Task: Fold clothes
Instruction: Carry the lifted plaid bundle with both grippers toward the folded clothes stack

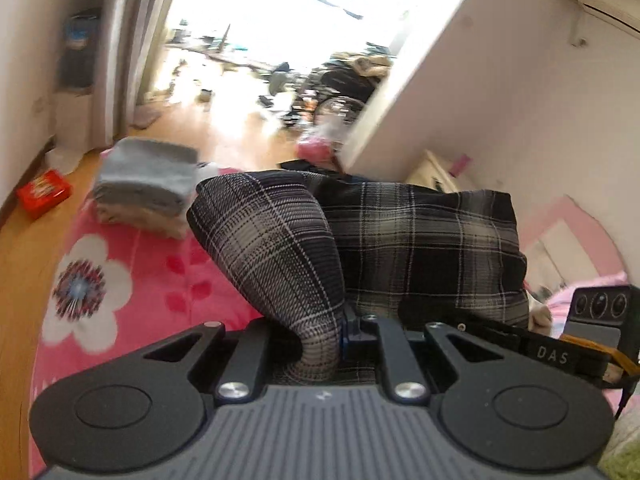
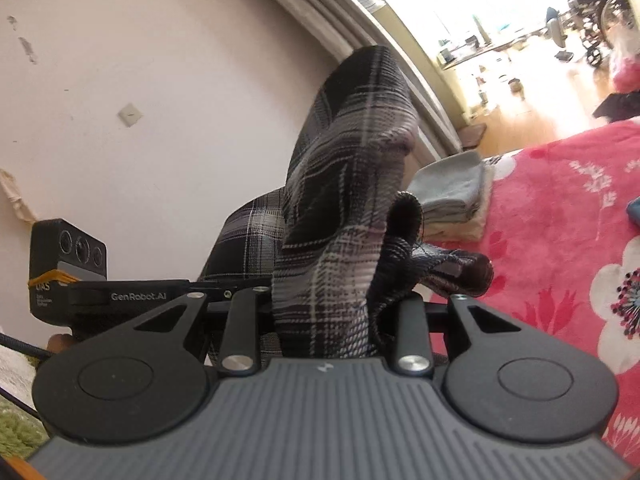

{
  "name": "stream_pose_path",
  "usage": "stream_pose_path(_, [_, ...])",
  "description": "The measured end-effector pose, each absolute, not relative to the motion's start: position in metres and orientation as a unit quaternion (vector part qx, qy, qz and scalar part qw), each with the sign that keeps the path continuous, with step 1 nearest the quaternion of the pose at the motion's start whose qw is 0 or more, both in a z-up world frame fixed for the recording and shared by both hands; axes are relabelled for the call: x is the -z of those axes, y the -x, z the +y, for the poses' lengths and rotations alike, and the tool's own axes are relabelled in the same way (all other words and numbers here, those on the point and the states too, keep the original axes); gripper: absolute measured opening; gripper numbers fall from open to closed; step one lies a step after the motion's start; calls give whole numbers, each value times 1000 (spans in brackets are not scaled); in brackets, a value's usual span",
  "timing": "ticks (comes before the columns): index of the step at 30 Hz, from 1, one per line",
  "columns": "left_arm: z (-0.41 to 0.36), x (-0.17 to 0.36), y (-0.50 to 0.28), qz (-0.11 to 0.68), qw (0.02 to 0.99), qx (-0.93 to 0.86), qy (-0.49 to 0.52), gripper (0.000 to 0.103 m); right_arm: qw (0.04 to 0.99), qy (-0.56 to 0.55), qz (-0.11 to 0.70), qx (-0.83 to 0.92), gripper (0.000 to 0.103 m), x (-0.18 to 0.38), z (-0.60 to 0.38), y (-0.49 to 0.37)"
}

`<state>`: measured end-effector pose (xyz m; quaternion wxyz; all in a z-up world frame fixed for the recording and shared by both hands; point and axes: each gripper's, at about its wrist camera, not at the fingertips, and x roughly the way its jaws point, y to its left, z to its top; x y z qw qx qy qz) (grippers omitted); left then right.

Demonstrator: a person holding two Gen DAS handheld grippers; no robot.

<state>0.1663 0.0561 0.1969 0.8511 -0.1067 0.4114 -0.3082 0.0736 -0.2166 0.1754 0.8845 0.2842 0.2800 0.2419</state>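
A black-and-white plaid garment hangs lifted above the bed, stretched between both grippers. My left gripper is shut on one bunched edge of it, and the cloth hides the fingertips. In the right wrist view the plaid garment rises in a tall fold from my right gripper, which is shut on another edge. Each view shows the other gripper's camera housing close beside, level with it.
A stack of folded grey clothes sits at the far end of the pink floral blanket. A red box lies on the wooden floor. White walls stand close by, with a bright doorway beyond.
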Motion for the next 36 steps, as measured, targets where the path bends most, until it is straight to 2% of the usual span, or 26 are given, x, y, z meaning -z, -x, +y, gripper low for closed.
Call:
stream_pose_path(9, [110,-188,-265,390,825,400,83,14,910,-289,264,-138,29,-188,-149,-130])
stream_pose_path(14, [124,-190,-291,393,831,389,63,15,908,-299,260,-133,29,-180,-128,-162])
stream_pose_path(22, [116,-206,-295,392,870,287,86,15,894,-284,276,-211,29,-173,-131,-208])
stream_pose_path(31, [66,-234,-279,369,912,116,135,15,848,-245,287,-373,29,-180,-184,-268])
stream_pose_path(36, [38,-242,-273,363,921,70,126,15,837,-226,274,-415,29,-182,-198,-271])
